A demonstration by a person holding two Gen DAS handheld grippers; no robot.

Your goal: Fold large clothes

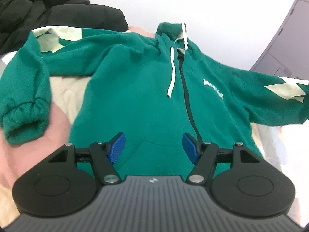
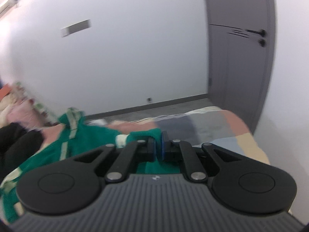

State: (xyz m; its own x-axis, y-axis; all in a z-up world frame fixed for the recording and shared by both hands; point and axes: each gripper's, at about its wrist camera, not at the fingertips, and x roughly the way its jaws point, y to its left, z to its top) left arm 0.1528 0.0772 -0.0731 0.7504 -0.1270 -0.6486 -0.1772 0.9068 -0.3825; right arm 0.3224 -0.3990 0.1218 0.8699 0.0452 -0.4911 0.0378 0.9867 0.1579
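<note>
- Left wrist view: left hand-held gripper (image 1: 154, 147) has its jaws standing well apart, with nothing between the blue pads (image 1: 116, 147); it hangs over the lower front of the hoodie (image 1: 139, 89).
- Hoodie is green, lying face up on the bed (image 1: 27, 147), zip closed, white drawstring (image 1: 172, 71) running down the chest.
- Its sleeve at picture left is bent, with the cuff (image 1: 23, 123) resting on the pink part of the bedcover; the sleeve at picture right runs out of frame.
- Black coat (image 1: 58, 13) lies beyond the hoodie, touching its far shoulder.
- Right wrist view: right hand-held gripper (image 2: 158, 147) is clamped tight on a green sleeve end (image 2: 144, 133) of the hoodie, the fabric pinched between the pads.
- Sleeve trails away to picture left; view is blurred.
- Bed's patchwork cover (image 2: 222, 127) lies past the gripper.
- Grey door (image 2: 239, 58) stands in the white wall beyond.
</note>
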